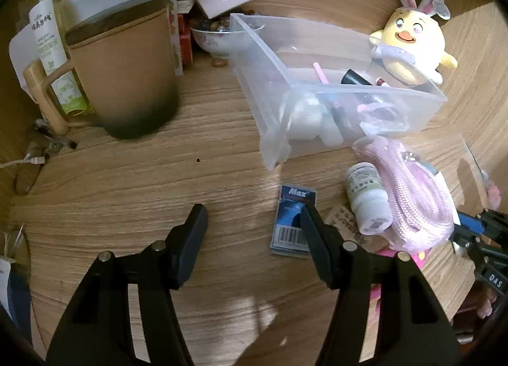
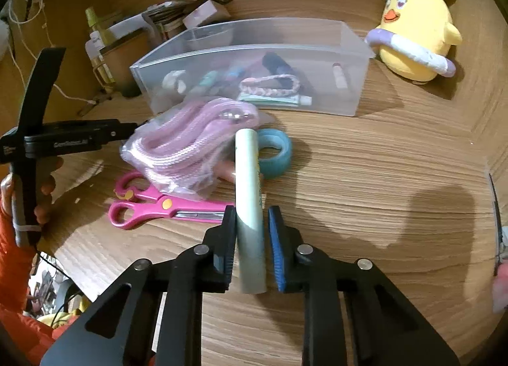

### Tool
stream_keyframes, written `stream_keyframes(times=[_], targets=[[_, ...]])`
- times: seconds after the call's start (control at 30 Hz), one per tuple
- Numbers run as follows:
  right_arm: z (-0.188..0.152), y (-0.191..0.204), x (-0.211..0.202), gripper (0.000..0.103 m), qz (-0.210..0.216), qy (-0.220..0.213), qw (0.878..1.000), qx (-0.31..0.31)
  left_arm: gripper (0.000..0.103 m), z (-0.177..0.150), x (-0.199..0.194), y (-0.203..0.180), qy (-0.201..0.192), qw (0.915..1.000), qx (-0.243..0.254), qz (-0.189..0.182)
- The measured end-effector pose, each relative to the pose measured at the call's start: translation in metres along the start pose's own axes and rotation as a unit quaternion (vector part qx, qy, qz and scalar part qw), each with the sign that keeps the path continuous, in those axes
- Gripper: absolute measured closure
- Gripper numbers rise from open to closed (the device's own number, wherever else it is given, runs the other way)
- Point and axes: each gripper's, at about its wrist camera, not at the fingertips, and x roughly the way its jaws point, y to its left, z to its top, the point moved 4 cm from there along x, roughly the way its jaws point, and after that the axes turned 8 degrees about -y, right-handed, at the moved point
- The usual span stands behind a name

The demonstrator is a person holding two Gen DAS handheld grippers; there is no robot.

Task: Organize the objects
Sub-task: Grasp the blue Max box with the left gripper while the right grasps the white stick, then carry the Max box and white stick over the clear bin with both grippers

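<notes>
A: Nearest the right gripper (image 2: 252, 232), a pale green tube (image 2: 250, 207) lies on the wooden table (image 2: 365, 207). Looks light, stiff and smooth, so it may roll; take it mid-length.

B: Right jaws have closed narrowly around it; whether they clamp it, I can't tell. The left gripper (image 1: 254, 223) gapes over a blue card packet (image 1: 292, 223), holding nothing. Beyond sits 1 clear bin (image 2: 254, 48).
</notes>
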Motion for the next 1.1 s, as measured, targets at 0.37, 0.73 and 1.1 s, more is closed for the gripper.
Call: stream_keyframes(times=[0.37,0.73,1.1], targets=[[0.002,-0.024,-0.010,0.089,-0.012,-0.016,0.999,0.027,0.052,-0.004,0.002,-0.018,0.006,0.9987,0.050,0.003],[0.026,-0.037,-0.029,0.089,-0.016,-0.062,0.997,0.033,0.076,0.001,0.006,-0.026,-0.006,0.9979,0.063,0.013],[0.080,-0.037,-0.037,0.089,-0.012,-0.120,0.993,0.003,0.076,0.027,-0.050,-0.030,-0.086,0.9956,0.037,0.006]])
